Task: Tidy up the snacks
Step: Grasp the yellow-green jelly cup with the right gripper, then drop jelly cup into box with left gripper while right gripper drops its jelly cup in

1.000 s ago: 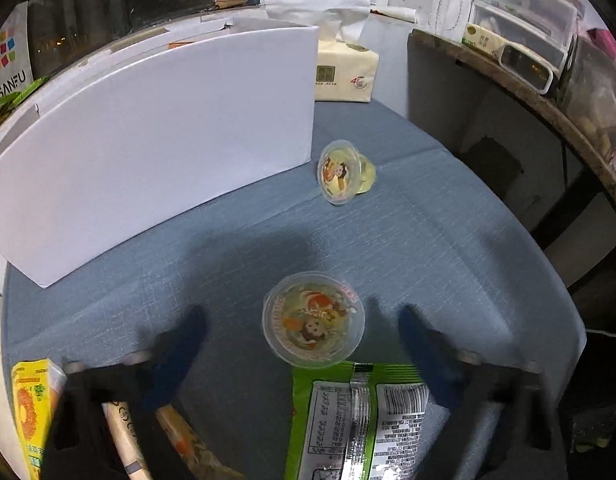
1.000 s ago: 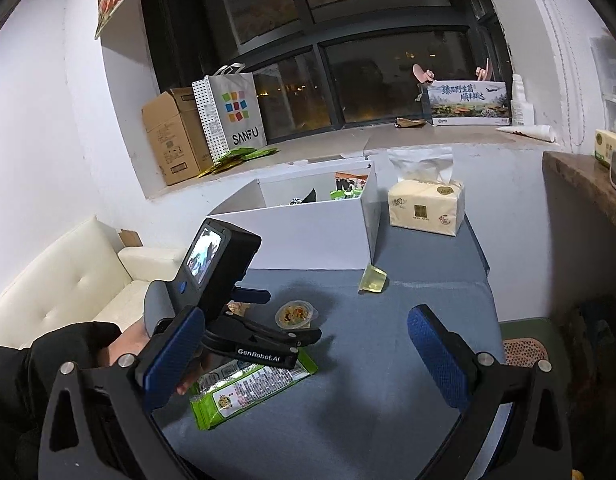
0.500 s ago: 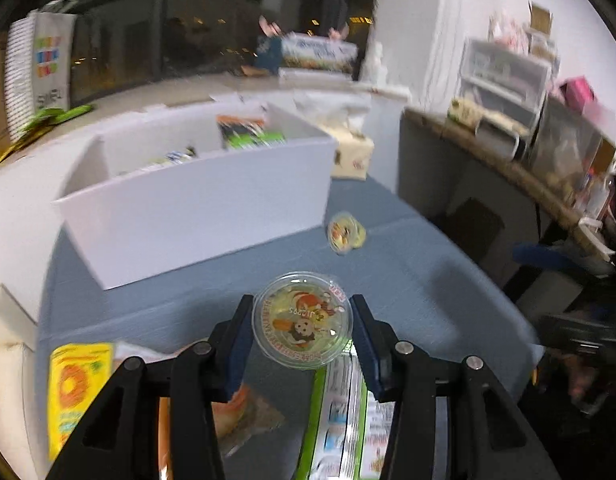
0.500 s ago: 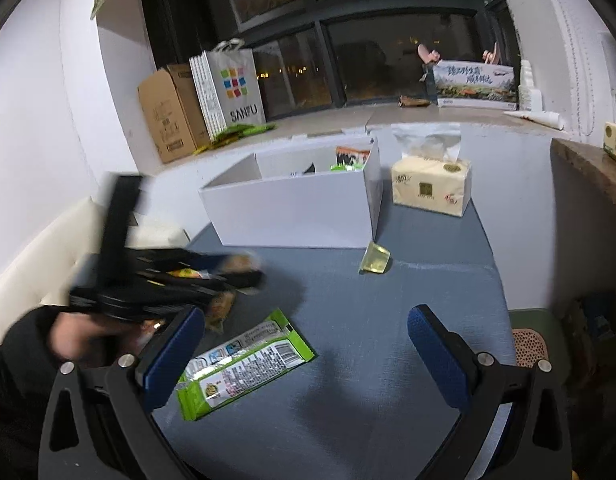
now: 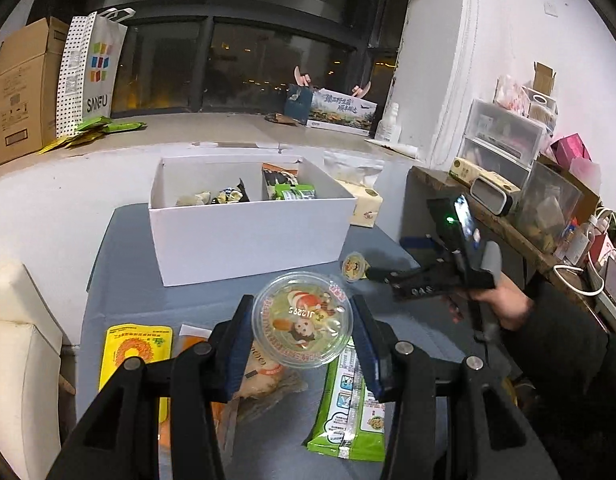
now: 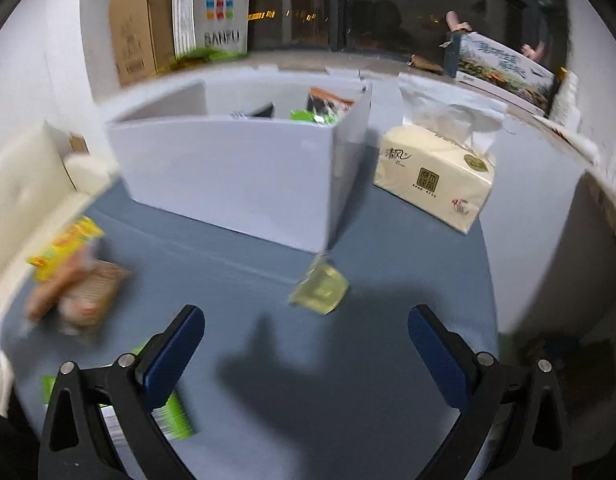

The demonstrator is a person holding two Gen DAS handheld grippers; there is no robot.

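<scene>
Left claw [image 5: 303,334] grips jelly cup [image 5: 302,319]; right claw [image 6: 306,346] open nr 2nd cup [image 6: 320,289].

white box [image 5: 252,236], blue tablecloth [image 6: 348,380]

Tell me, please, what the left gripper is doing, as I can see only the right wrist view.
Observer: The left gripper is shut on a large jelly cup, which appears lifted off the table.
Operator: Thank you. How is the white box laid out inside?
Observer: The white box has a divider, with small wrapped items on its left and green packets on its right.
Operator: And which way does the small jelly cup face?
Observer: The small jelly cup lies on its side, its printed lid toward the left camera.
</scene>
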